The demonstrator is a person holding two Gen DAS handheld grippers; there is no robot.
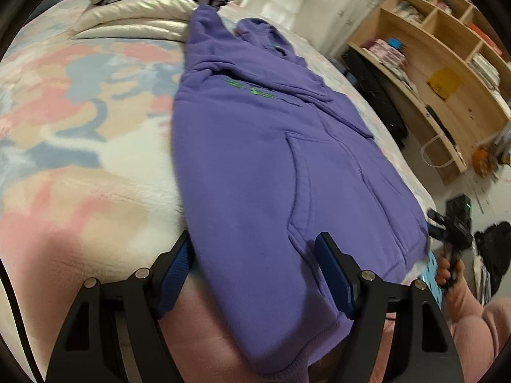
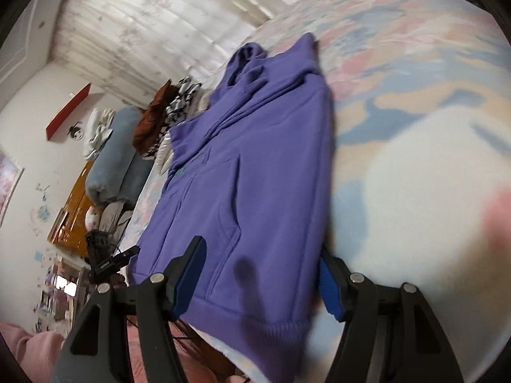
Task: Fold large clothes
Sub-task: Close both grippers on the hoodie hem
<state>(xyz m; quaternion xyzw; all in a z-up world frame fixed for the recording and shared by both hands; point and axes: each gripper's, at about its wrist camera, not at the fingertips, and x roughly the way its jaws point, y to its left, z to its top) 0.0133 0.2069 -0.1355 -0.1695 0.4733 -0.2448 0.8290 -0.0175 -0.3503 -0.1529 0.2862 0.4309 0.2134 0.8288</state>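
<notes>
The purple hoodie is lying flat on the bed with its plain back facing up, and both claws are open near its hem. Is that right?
Not quite: the hoodie lies front side up. The left wrist view shows its kangaroo pocket and green chest lettering. The rest holds: it lies flat on the bed, with the left claw and right claw open at its hem.

A bed (image 1: 80, 134) with a pastel patchwork blanket fills the room. Pale curtains (image 2: 134, 32) hang along the far wall, lit from behind. A wooden bookshelf (image 1: 440, 73) crammed with books stands on the light floor (image 1: 498, 191).
</notes>
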